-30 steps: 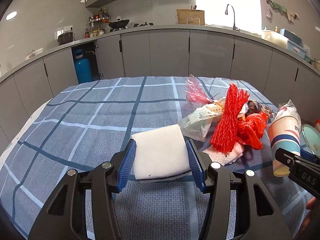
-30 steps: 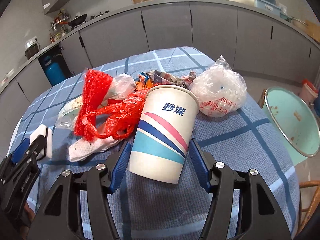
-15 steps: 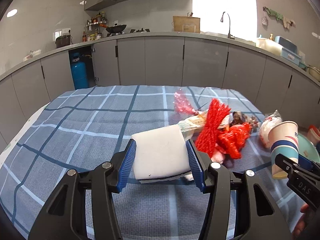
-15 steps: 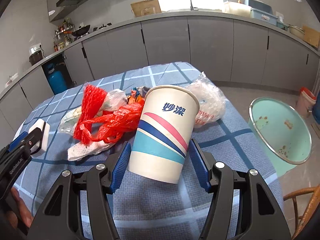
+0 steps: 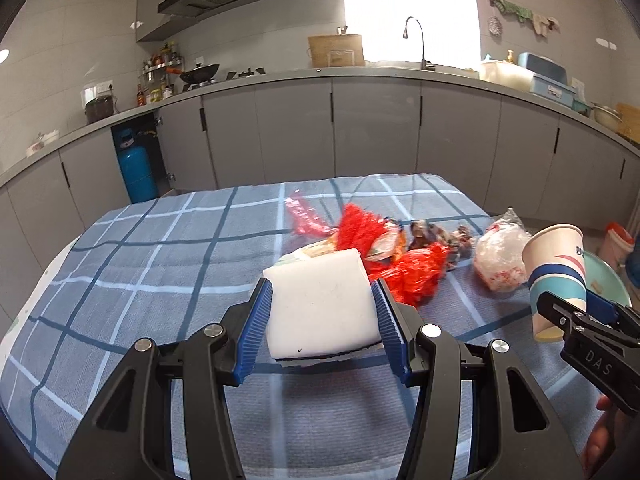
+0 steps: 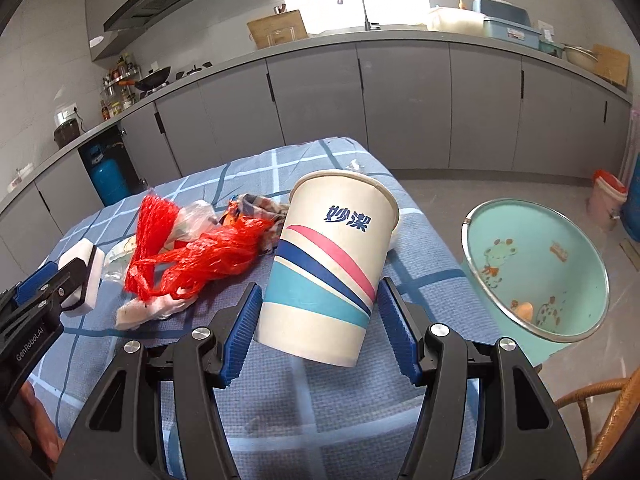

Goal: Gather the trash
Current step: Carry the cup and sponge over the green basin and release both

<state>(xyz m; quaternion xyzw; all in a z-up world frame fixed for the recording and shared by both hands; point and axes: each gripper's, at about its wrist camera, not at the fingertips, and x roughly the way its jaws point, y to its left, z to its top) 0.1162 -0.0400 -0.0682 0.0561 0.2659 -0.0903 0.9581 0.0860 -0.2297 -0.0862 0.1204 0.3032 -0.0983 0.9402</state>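
- Two bits grabbed: left gripper (image 5: 322, 320) clamps the white sponge (image 5: 322, 306), right gripper (image 6: 318, 320) clamps the paper cup (image 6: 332, 264), both above the table (image 5: 160, 264).
- Red netting (image 6: 192, 256) and plastic bags (image 5: 500, 256) sit on the table; basin (image 6: 536, 268) waits beside it, looks barely started.

A white sponge block (image 5: 322, 304) with a dark underside sits level, pinched between blue fingers. A paper cup (image 6: 330, 264), striped pink, navy and teal, tilts mouth toward 1 o'clock. Red mesh netting (image 6: 188, 258), crumpled wrappers and a clear plastic bag (image 5: 500, 256) lie heaped on the bench, at 10 o'clock from the cup.
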